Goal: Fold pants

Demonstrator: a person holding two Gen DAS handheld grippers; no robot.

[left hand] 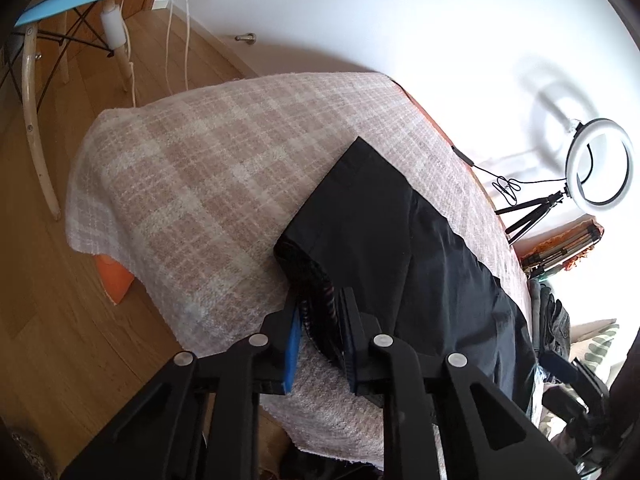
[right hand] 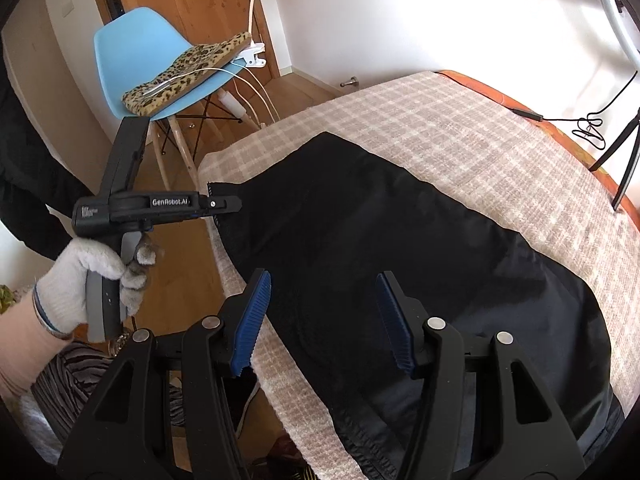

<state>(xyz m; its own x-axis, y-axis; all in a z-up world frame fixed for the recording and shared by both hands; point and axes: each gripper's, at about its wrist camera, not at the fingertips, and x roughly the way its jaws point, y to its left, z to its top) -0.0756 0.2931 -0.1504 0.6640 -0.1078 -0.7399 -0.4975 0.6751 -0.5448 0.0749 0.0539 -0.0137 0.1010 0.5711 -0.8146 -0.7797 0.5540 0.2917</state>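
Black pants (left hand: 384, 232) lie on a table covered by a pink-and-white plaid blanket (left hand: 208, 168). My left gripper (left hand: 320, 320) is shut on the near edge of the pants, at the mesh-lined hem. In the right wrist view the left gripper (right hand: 224, 204) shows at the left edge of the pants (right hand: 360, 240), held by a white-gloved hand (right hand: 80, 280). My right gripper (right hand: 320, 320) is open, its blue pads (right hand: 252, 320) spread just above the near part of the pants, holding nothing.
A blue chair (right hand: 132, 52) with a leopard-print cushion (right hand: 184, 76) and white cables stands on the wood floor beyond the table's left end. A ring light (left hand: 600, 160) on a tripod stands at the table's far right side. Clutter lies at the lower right.
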